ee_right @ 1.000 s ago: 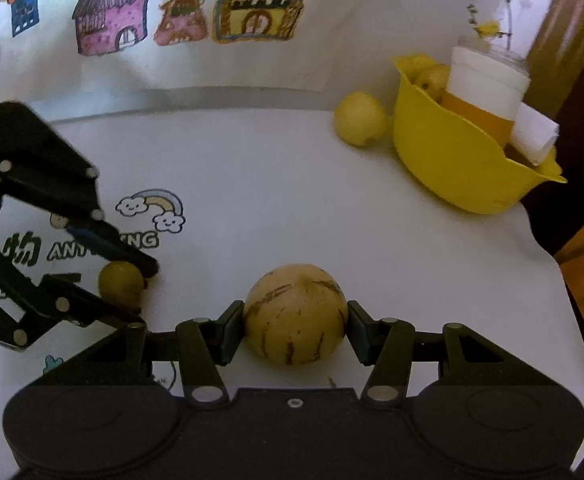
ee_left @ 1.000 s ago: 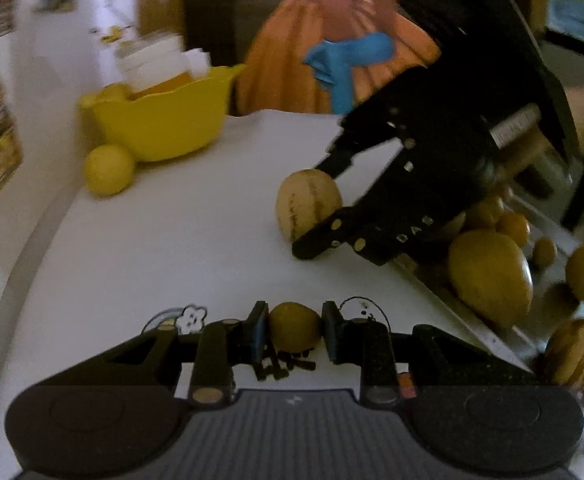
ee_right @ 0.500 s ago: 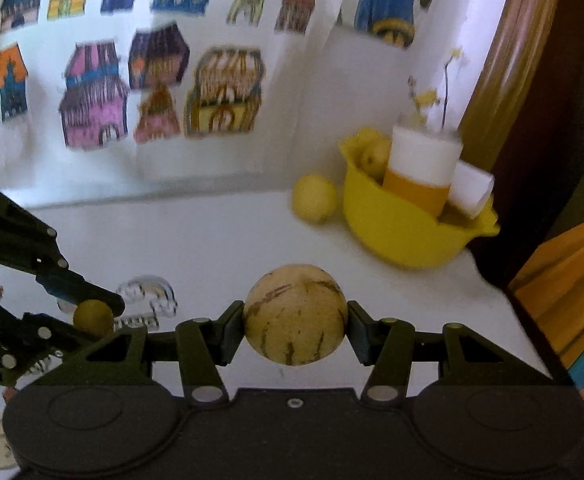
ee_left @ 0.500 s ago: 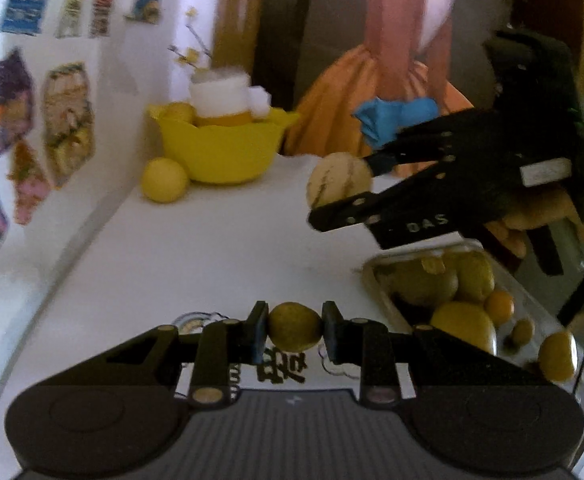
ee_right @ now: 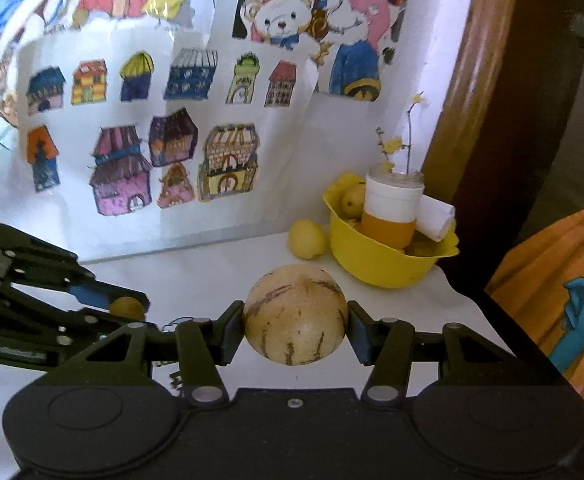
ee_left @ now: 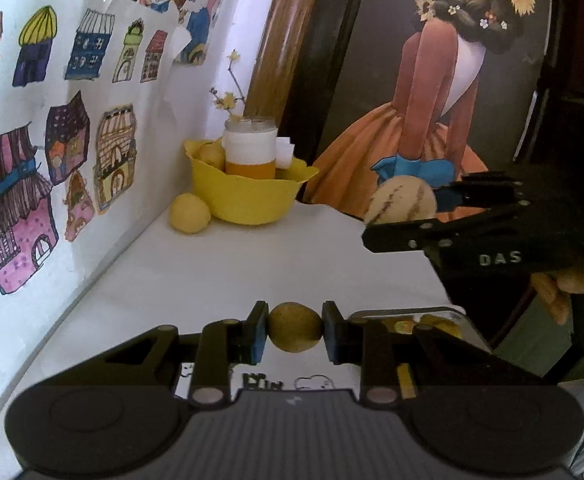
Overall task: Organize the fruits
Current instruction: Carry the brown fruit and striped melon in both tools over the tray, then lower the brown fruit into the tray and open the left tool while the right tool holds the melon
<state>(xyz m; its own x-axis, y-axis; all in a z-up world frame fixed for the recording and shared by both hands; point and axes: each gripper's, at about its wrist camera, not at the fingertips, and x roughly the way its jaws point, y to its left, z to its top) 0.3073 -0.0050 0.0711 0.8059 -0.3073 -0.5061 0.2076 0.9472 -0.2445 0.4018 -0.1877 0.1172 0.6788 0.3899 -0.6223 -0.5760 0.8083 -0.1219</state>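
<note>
Right wrist: right gripper (ee_right: 295, 330) clamps a round, smooth, brown-streaked melon (ee_right: 295, 316).

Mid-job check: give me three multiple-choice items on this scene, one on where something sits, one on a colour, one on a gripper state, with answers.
1. Where is the loose yellow fruit on the white table?
A. beside the bowl
B. inside the bowl
C. in the tray

2. What colour is the bowl holding the cup?
A. blue
B. yellow
C. white

3. What is the right hand-held gripper doing?
A. open and empty
B. shut on the striped melon
C. shut on the cup

Answers: 1 A, the fruit rests on the table against the bowl's outer wall. 2 B, its wall is plainly yellow. 3 B, both pads press the melon's sides, clear of the table.
</note>
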